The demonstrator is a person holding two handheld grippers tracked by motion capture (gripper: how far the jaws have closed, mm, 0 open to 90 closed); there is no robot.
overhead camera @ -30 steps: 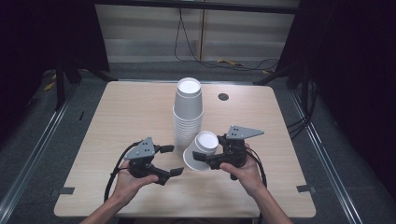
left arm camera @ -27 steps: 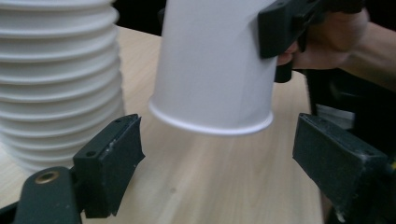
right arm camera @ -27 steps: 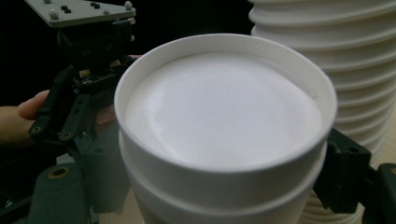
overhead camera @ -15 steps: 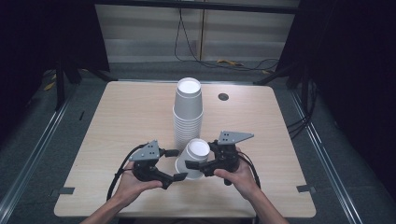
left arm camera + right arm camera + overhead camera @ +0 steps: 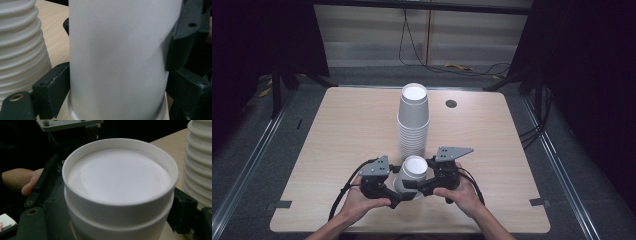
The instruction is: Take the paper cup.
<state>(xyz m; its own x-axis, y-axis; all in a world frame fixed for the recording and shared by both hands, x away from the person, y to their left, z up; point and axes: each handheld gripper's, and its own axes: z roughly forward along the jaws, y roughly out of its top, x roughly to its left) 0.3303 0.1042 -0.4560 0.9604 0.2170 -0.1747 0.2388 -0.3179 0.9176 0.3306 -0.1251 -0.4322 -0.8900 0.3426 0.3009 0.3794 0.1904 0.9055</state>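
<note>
Seen from the high view: tall stack of white cups (image 5: 413,120), upside down, ribbed with rims, standing mid-way on a pale wood-grain table (image 5: 337,130). Just in front of the stack, a small pair of nested cups (image 5: 412,172), also upside down. Left gripper (image 5: 396,192) and right gripper (image 5: 412,186) closing in on that pair from either side, each held in a hand. Behind the stack and to its right, a small dark round grommet (image 5: 451,103).

Left gripper view: smooth matte wall of the nested cups (image 5: 117,57) between black jaws, both pressed against it near the rolled rim. Stack (image 5: 21,45) just beside.

Right gripper view: flat recessed base of the nested cups (image 5: 118,178) on top; jaws clamped on the lower cup. Stack (image 5: 198,162) close beside.
</note>
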